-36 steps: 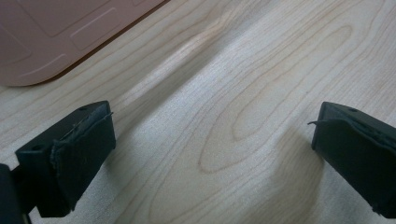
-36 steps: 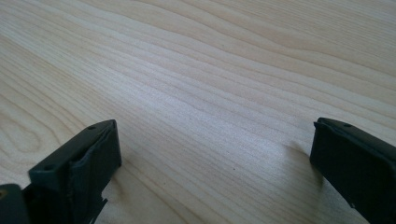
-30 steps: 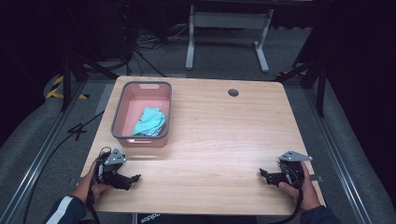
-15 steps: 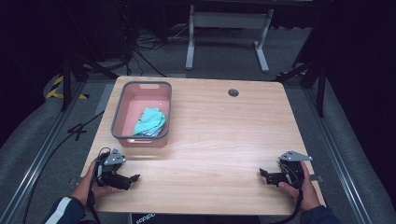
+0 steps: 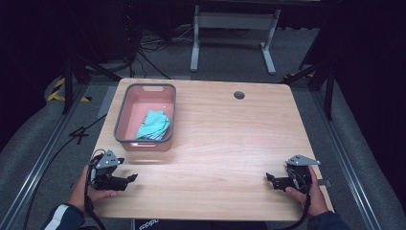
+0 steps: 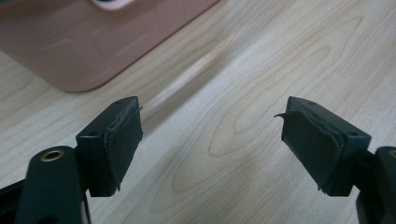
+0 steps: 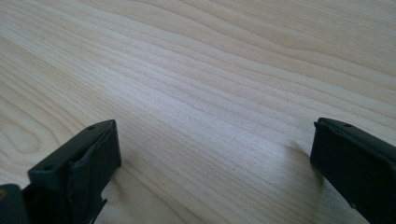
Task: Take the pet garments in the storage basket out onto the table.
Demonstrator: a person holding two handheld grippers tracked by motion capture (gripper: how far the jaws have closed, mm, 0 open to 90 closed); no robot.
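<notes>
Two grippers resting low at near edge of wooden surface [image 5: 230, 143], both jaws standing wide, holding nothing. Left gripper [image 5: 128, 178] sitting just short of pink basin [image 5: 125, 111], pointing right; right gripper [image 5: 271, 179] well apart, pointing left. Basin lying ahead of left gripper, long axis running away from person. Teal cloth [image 5: 154, 123] crumpled inside basin, toward its near end. Left hand nearer for reach.

bench: light wood-grain rectangular bench [image 5: 230, 143], bare across mid & right
hole: small round dark cable hole [image 5: 239, 95], far edge, right of centre
frame: grey metal stand w/ two legs [image 5: 230, 28], on floor behind bench
floor: grey carpet [image 5: 43, 139]; yellow-black tape [image 5: 60, 88] at left
</notes>
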